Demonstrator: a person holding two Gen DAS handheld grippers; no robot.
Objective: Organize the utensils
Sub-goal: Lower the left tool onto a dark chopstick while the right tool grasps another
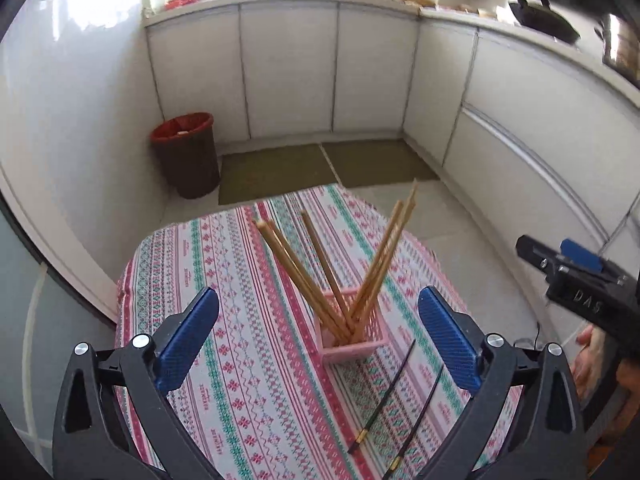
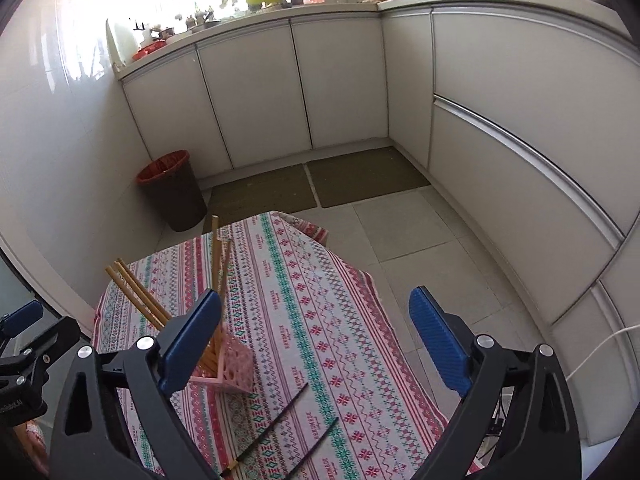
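left to right from my left wrist view: brown trash bin [image 1: 186, 154] with a red rim on the floor by the white cabinets [image 1: 288, 68], well apart from the worktop [image 1: 224, 276], which has a striped patterned cloth on it. my left hand-held gripper [image 1: 318, 332] is spread wide, nothing between the blue pads, hanging above the cloth. framed between its fingers is the pink perforated utensil holder [image 1: 354, 344] standing upright, with wooden chopsticks [image 1: 304, 268] fanned out of it, some leaning left, some right. just in front of the holder, two black chopsticks [image 1: 384, 396] with gold bands lie flat on the cloth, side by side, apart from each other. far right, my right hand-held gripper [image 1: 576, 276] pokes in, with a hand [image 1: 588, 364] below it. in the right wrist view it [image 2: 316, 328] is spread wide too, empty, the holder partly hidden behind its left finger.
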